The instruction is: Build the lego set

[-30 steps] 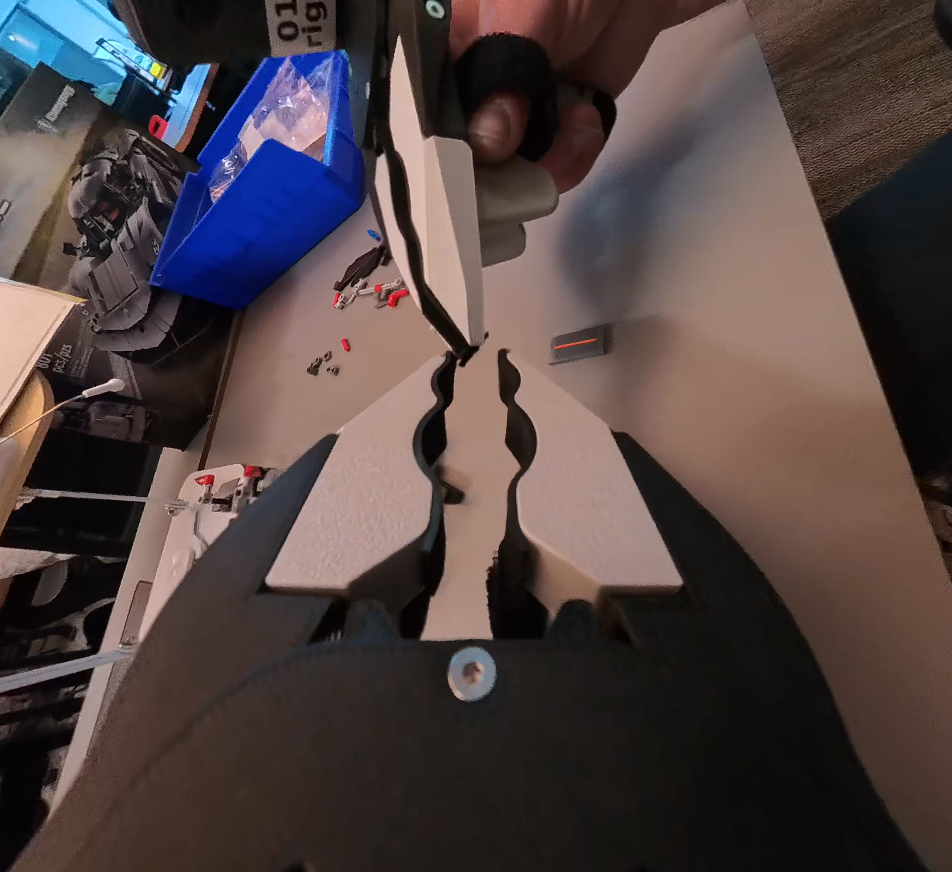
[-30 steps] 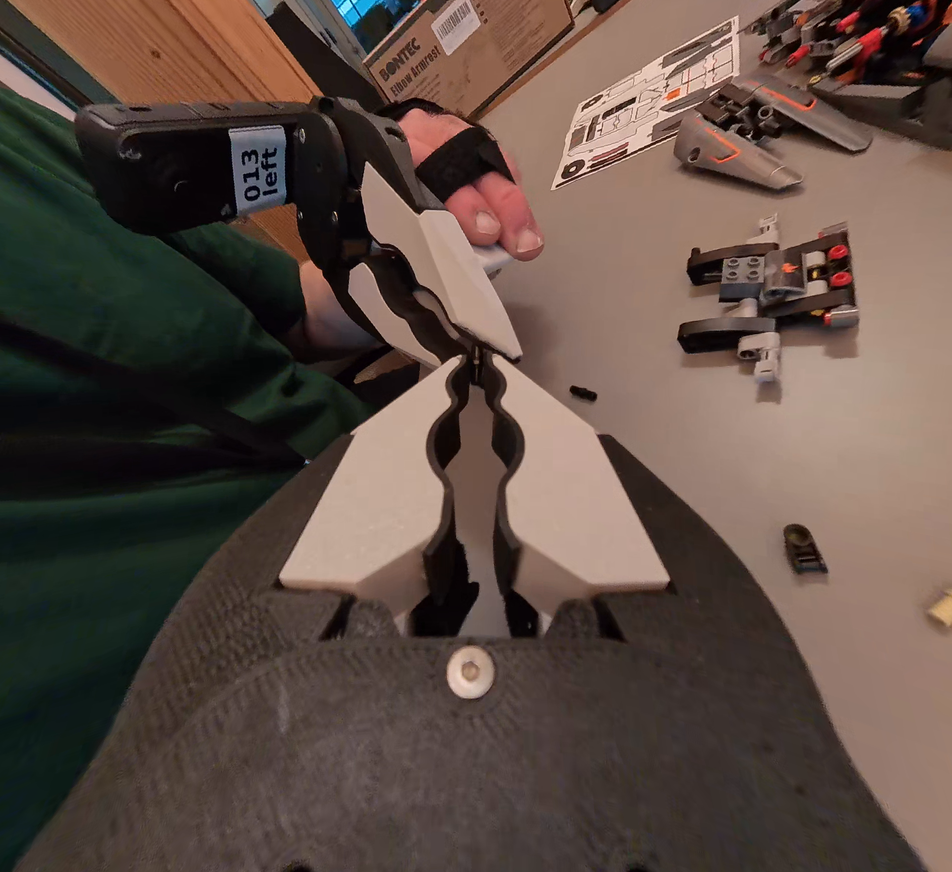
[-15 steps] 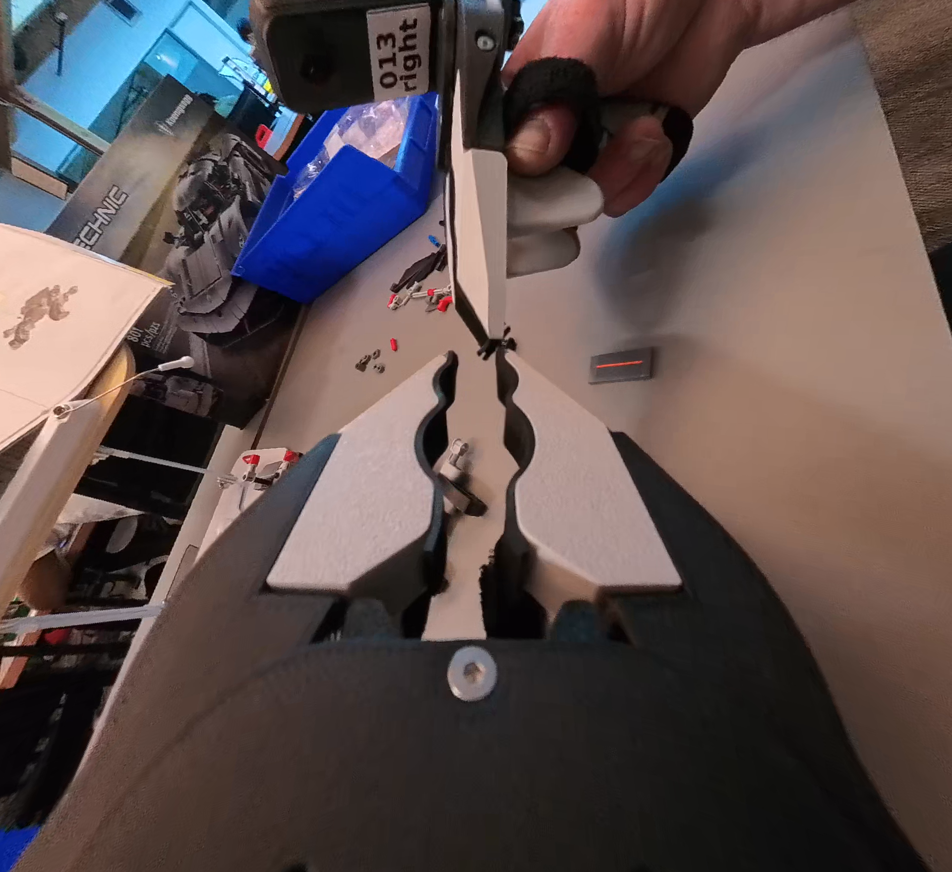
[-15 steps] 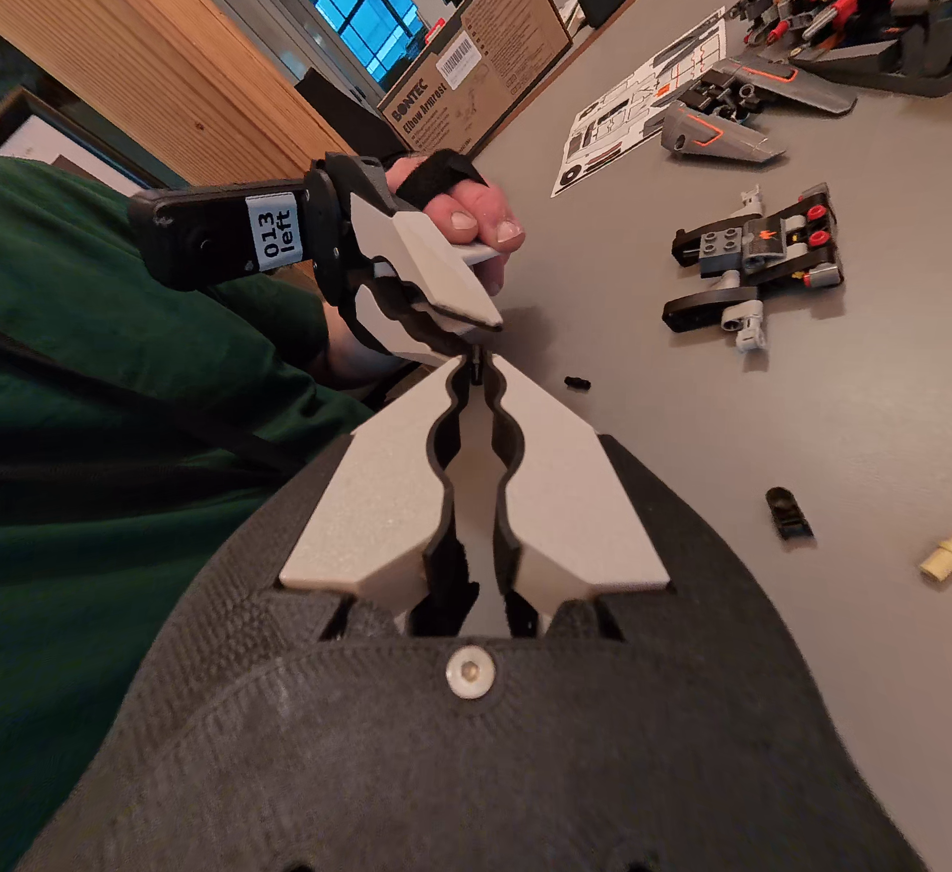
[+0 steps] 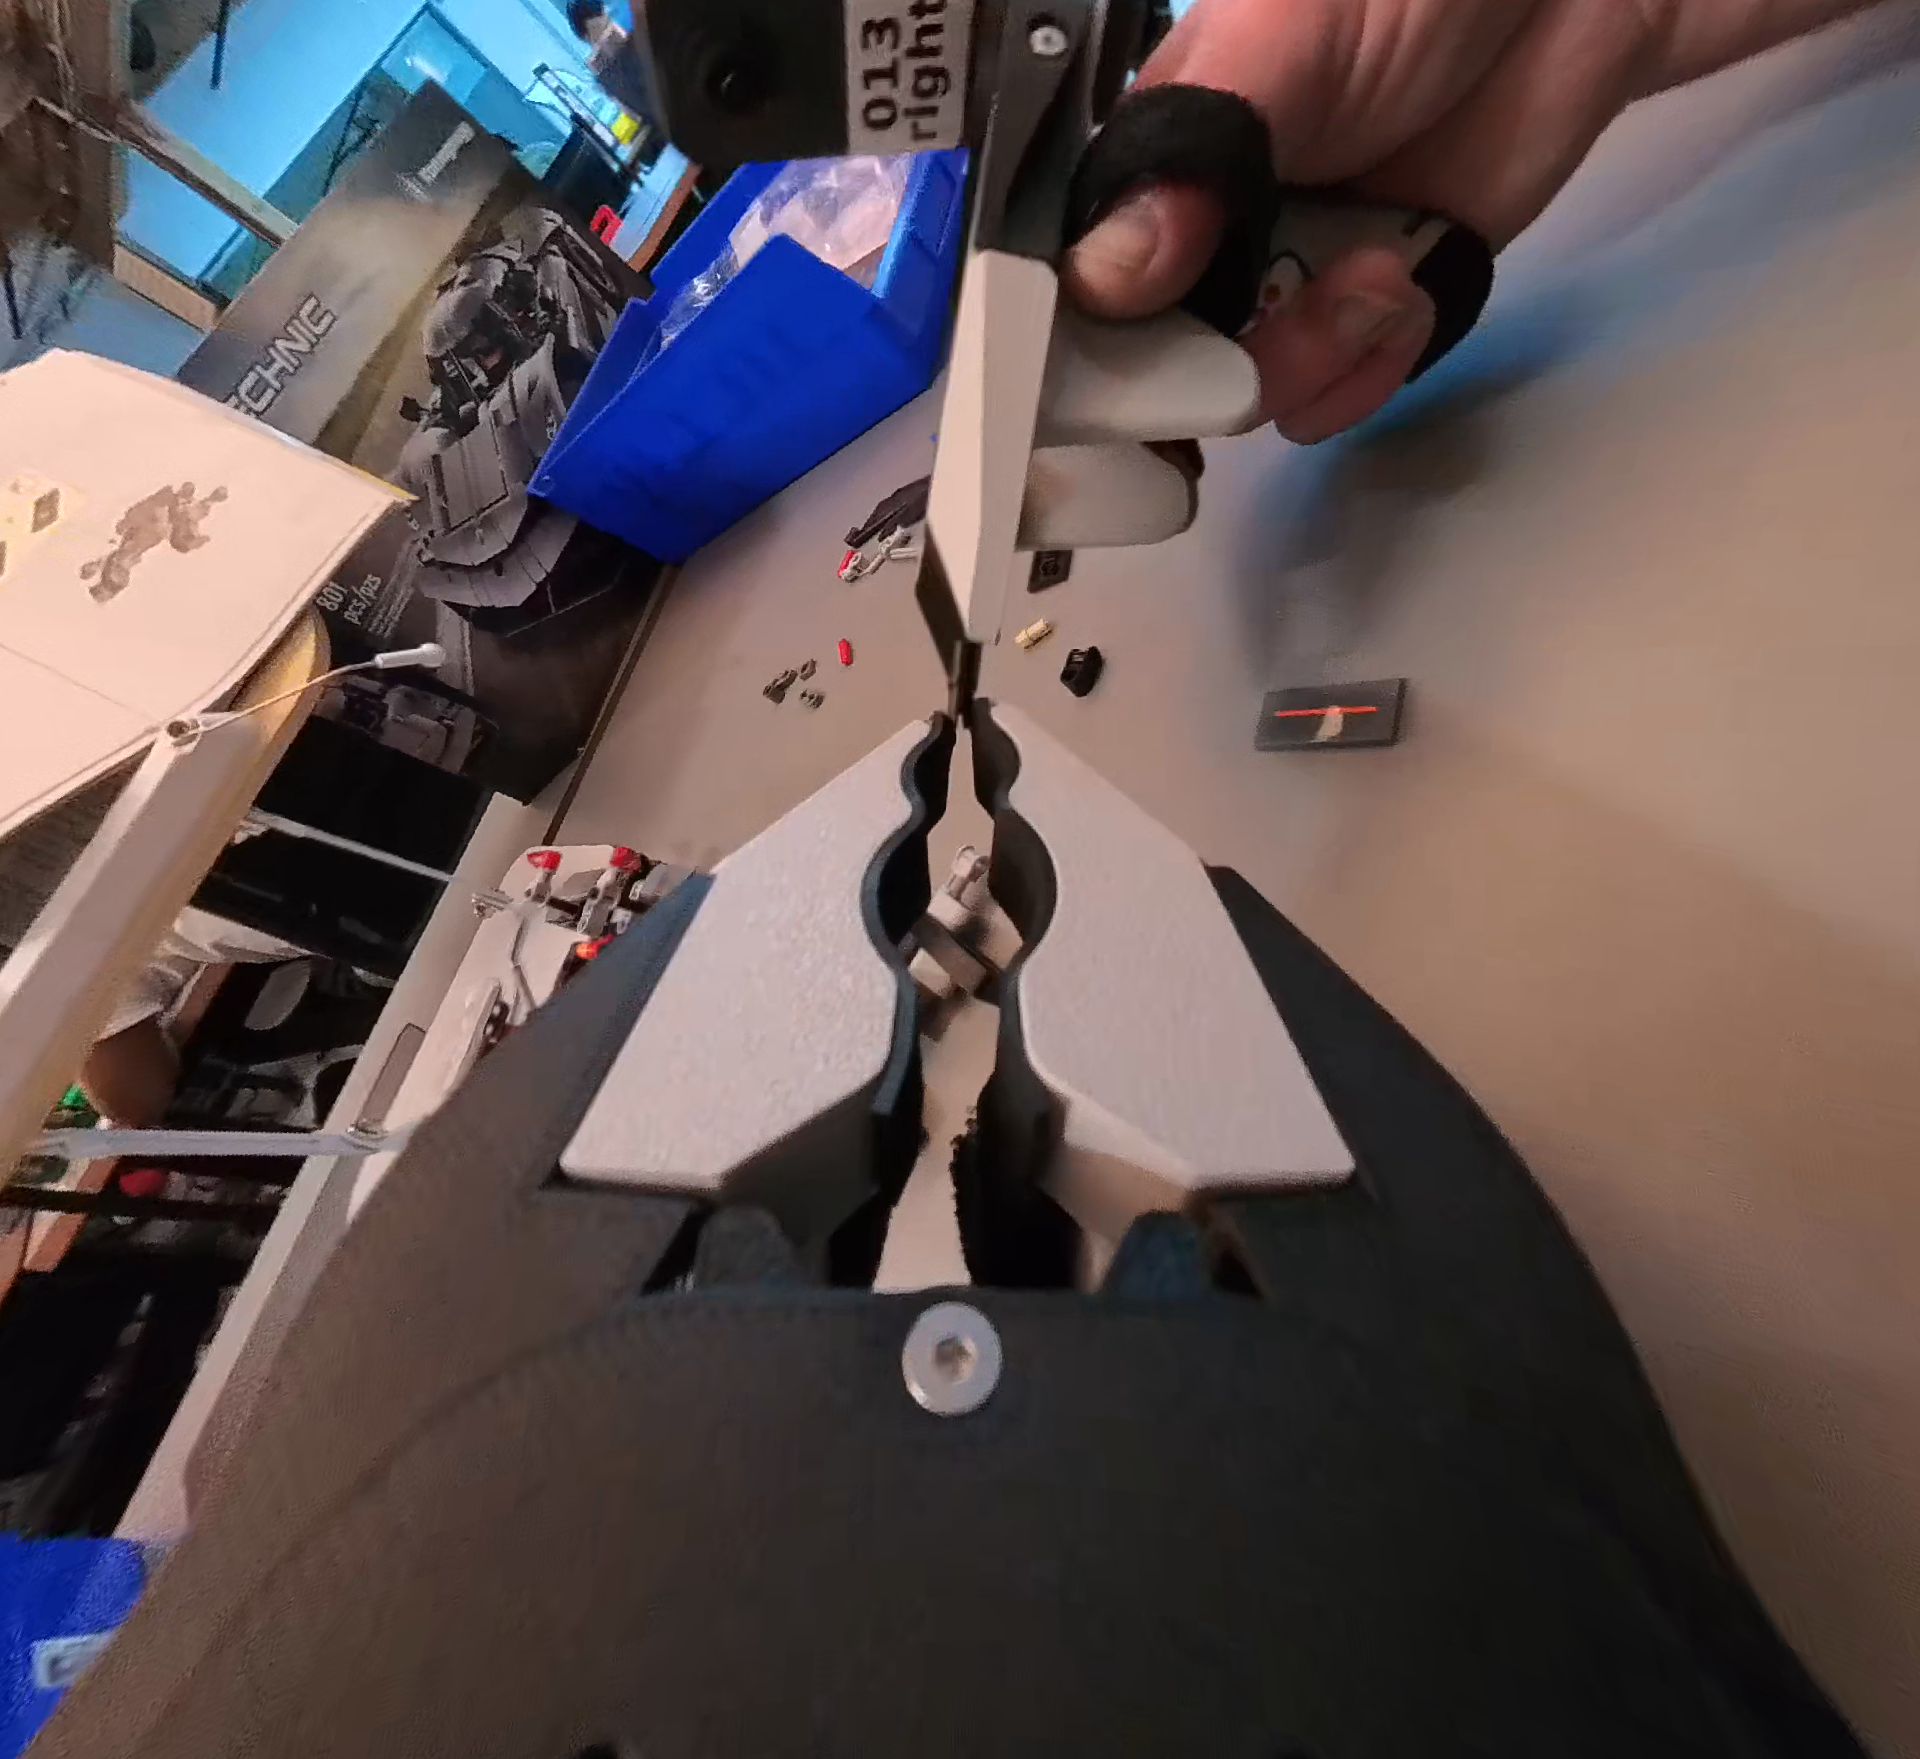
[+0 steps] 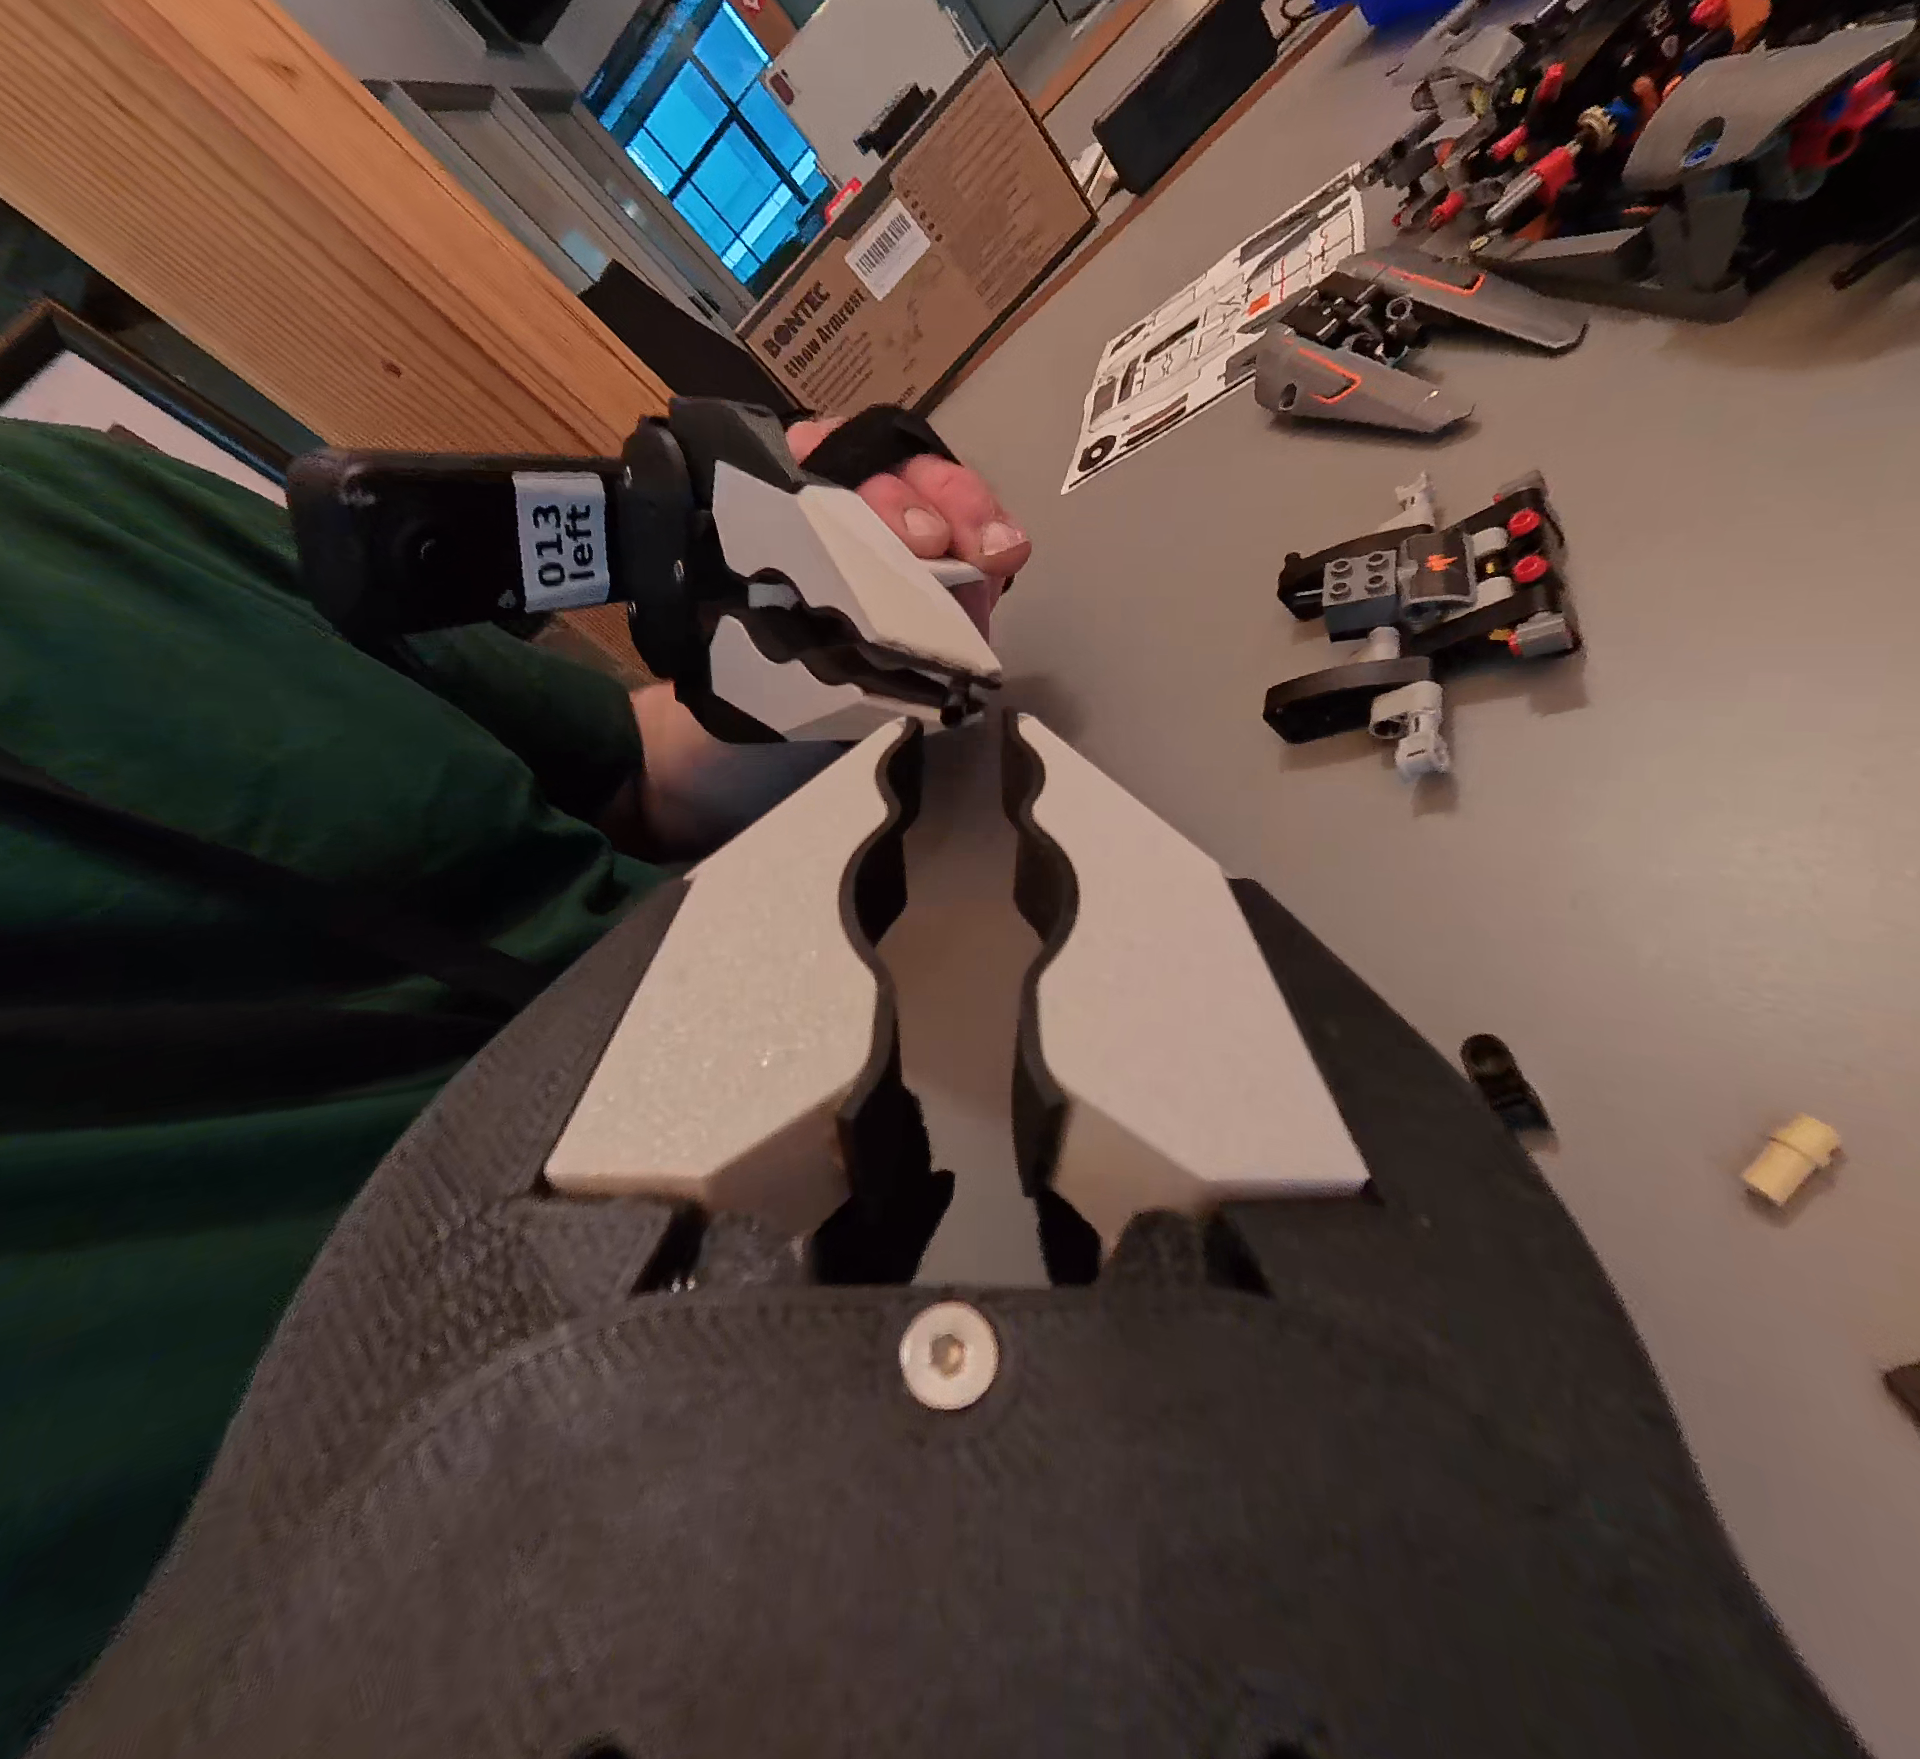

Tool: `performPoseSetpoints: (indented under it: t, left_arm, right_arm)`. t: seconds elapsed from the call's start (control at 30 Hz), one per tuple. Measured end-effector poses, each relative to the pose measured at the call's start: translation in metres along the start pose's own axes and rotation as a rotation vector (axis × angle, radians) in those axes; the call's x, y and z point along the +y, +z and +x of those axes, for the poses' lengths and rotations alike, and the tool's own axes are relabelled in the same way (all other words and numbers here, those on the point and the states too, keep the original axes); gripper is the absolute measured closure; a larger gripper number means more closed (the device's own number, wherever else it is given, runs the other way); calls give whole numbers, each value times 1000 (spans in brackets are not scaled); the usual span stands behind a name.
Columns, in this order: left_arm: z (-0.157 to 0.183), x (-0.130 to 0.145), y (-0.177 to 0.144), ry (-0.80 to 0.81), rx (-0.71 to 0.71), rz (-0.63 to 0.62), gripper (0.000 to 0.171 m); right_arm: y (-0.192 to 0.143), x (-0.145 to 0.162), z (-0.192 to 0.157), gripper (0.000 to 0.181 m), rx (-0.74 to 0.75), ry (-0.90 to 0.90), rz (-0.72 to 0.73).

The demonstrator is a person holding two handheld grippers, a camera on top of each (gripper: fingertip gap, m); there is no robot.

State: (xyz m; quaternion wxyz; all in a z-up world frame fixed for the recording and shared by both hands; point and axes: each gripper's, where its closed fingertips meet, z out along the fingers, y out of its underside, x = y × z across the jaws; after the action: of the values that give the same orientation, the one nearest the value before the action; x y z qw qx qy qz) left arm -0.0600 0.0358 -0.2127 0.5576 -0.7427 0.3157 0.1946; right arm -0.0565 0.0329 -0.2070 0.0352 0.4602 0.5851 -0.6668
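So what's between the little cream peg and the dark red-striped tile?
A small black piece lies between the cream peg and the striped tile, in the left wrist view.

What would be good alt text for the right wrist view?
The right gripper, its fingers slightly apart, meets the left gripper, which pinches a small black pin. Beyond them, a grey table holds a small black and grey lego assembly, a sticker sheet and loose pieces.
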Motion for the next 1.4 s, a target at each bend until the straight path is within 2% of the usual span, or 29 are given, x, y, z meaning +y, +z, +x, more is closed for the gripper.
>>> performPoseSetpoints:
  t: [0.27, 0.37, 0.6, 0.7, 0.8, 0.93, 1.07, 1.4]
  left_arm:
    - [2, -2, 0, 4, 21, 24, 170]
    - [2, 0, 0, 18, 16, 11, 169]
    - [0, 3, 1, -20, 22, -5, 169]
    - [-7, 27, 2, -82, 3, -109, 159]
    - [-8, 60, 0, -215, 21, -253, 158]
    - [5, 86, 5, -304, 69, -397, 162]
    - [11, 95, 14, -345, 75, -463, 162]
    - [9, 95, 27, -430, 50, -470, 165]
  right_arm:
    - [2, -4, -2, 172, -25, 5, 17]
    - [4, -2, 0, 179, -7, -12, 1]
    - [5, -2, 4, 179, 44, -67, -8]
    - [2, -3, 14, 180, 82, -61, 9]
    - [0, 0, 25, 180, 139, -70, 0]
    - [5, 5, 32, 180, 199, -104, -46]
    - [6, 7, 36, 180, 220, -112, -59]
    - [6, 8, 44, 180, 284, -150, -84]
